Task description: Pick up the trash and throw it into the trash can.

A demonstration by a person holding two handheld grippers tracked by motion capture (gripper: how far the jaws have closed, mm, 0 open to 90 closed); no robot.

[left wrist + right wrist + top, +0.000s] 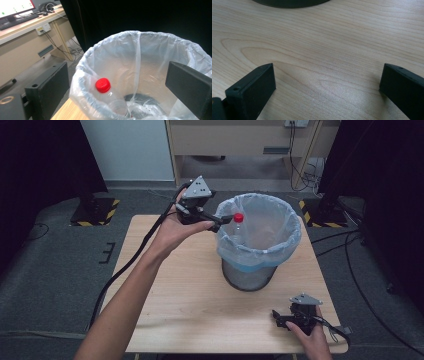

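Note:
A clear plastic bottle with a red cap stands tilted inside the wire bin lined with a pale bag, leaning against the left wall. The bottle lies free of the jaws in the left gripper view. My left gripper hovers at the bin's left rim, its jaws wide apart with nothing pressed between them. My right gripper rests low over the wooden table at the front right, jaws spread wide over bare wood.
The bin's dark base lies just ahead of the right gripper. Beyond the table are a wooden desk, cables on the floor, and black stands with striped feet.

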